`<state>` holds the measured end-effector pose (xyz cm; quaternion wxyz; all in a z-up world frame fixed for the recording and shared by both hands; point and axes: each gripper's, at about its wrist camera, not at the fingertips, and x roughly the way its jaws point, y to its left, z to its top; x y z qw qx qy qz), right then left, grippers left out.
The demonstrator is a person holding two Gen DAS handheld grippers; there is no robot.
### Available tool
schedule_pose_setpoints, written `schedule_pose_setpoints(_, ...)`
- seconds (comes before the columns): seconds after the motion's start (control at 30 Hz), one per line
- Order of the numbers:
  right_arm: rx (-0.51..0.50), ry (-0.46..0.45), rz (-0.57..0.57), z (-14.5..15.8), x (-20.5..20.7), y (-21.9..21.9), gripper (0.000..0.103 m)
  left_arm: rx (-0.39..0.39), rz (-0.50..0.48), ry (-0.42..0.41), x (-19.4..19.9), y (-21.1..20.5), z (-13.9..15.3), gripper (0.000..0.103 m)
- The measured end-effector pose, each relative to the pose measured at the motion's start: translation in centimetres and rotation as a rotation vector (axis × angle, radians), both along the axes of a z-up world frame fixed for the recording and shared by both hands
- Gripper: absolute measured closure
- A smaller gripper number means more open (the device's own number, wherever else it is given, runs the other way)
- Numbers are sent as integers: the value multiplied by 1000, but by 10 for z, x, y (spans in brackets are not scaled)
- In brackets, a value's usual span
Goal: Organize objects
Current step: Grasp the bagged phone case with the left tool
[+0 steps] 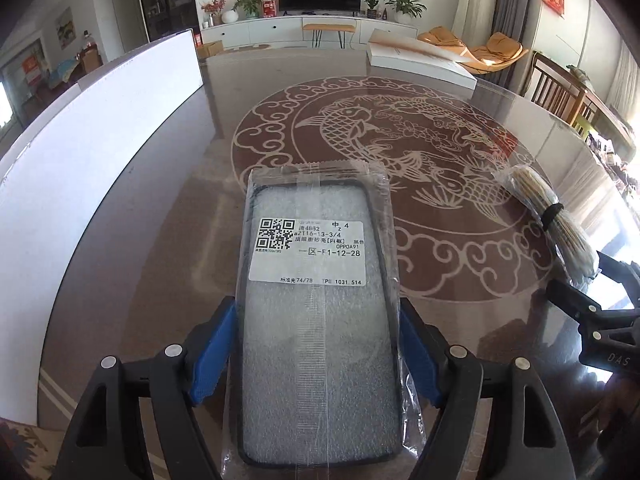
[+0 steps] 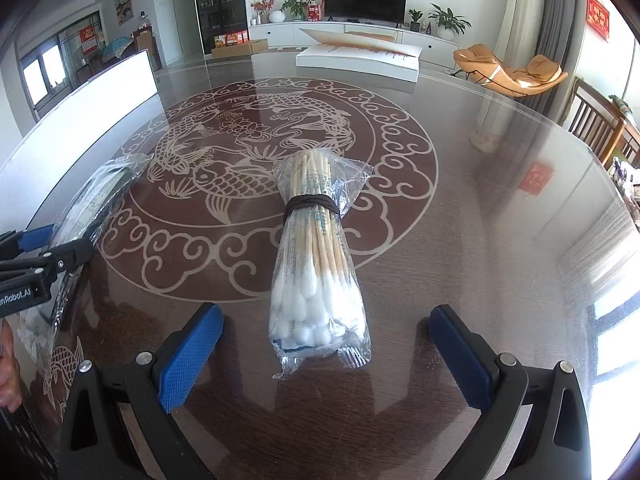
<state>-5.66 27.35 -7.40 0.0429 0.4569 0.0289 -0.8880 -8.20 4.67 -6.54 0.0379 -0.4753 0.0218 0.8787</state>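
A phone case in a clear plastic bag [image 1: 316, 320], with a white label, lies between the blue pads of my left gripper [image 1: 316, 354], which is shut on it over the glass table. The case also shows edge-on in the right wrist view [image 2: 80, 216]. A bag of cotton swabs [image 2: 316, 256], tied with a dark band, lies on the table between the fingers of my right gripper [image 2: 326, 344], which is open around its cotton end without touching. The swab bag also shows in the left wrist view [image 1: 548, 220].
The round glass table [image 2: 500, 220] has a koi pattern at its centre. A white board [image 1: 92, 152] stands along the left edge. A flat white box [image 2: 360, 60] lies at the far side. Wooden chairs [image 2: 604, 128] stand at the right.
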Motion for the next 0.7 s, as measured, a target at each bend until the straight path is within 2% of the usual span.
schedule_pose_setpoints(0.27, 0, 0, 0, 0, 0, 0, 0, -4, -10, 24, 12, 3, -3, 25)
schedule_pose_setpoints(0.4, 0, 0, 0, 0, 0, 0, 0, -9, 6, 14, 20, 1, -5, 1)
schedule_pose_setpoints(0.7, 0, 0, 0, 0, 1, 0, 0, -6, 15, 9, 17, 0, -7, 0)
